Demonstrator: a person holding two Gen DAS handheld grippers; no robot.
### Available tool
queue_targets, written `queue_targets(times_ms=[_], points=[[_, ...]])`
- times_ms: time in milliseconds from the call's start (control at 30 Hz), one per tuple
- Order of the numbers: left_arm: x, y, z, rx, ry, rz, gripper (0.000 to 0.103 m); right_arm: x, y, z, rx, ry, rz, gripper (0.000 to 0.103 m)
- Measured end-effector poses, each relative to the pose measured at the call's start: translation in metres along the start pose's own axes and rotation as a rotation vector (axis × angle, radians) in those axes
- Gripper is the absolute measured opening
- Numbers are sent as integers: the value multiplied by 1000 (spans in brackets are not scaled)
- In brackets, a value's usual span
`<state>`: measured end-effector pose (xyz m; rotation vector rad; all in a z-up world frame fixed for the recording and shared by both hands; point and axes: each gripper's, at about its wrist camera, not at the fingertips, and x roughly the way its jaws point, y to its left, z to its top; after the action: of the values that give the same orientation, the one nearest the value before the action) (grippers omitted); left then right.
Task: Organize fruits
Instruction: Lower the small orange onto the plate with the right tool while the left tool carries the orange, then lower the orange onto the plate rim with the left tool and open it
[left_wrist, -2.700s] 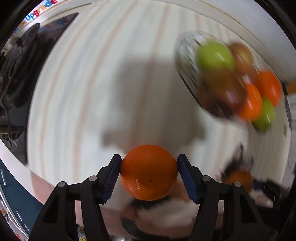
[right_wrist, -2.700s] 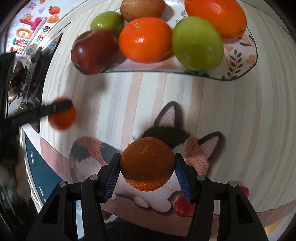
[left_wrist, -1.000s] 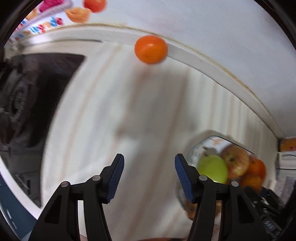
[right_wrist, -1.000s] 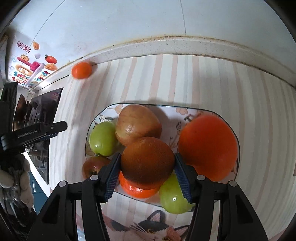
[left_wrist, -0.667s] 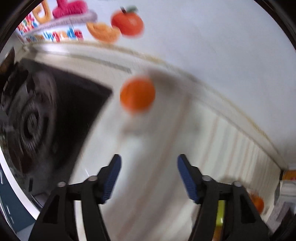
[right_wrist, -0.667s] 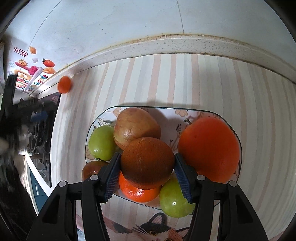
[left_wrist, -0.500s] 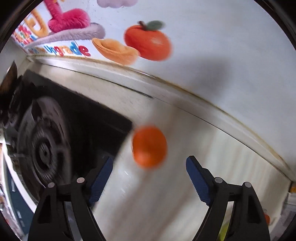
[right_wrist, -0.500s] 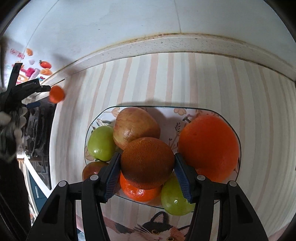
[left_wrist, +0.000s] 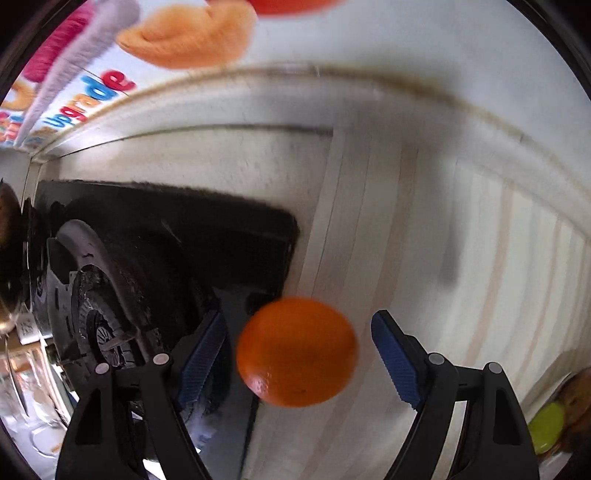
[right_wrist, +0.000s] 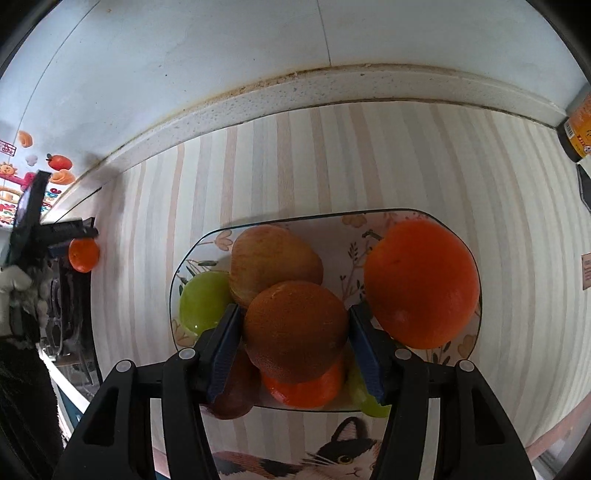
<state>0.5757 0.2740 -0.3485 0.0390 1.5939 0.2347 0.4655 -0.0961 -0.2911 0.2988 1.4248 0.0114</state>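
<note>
Since a second ago the left tool (left_wrist: 297, 360) has swung from near the plate (right_wrist: 373, 216) to the stray orange (left_wrist: 297, 350), which sits on the bench (left_wrist: 424, 240) at the stove (left_wrist: 166, 240) edge. Its jaws have just been closing a little and stand released, the orange between the pads but untouched. The right tool (right_wrist: 295, 332) is clenched on a dark orange (right_wrist: 295, 330) above the heaped plate. A glancing pad could roll the stray orange onto the stove; letting the dark one go on the heap could send it tumbling off.
</note>
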Motion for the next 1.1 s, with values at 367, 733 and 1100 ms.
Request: queue_targets(times_ms=[367,733,1100], points=[[-29,-21,-46,23,-86,-157,60,2,1,-8,-7,-12,-33,61],[-67,-151,-90,219,-6,-450,61,-3,-9,-9,-22,-13,-13,61],[-48,-159,-129,148,83,-546,61,-15,-19,-11,-17,-33,3,61]])
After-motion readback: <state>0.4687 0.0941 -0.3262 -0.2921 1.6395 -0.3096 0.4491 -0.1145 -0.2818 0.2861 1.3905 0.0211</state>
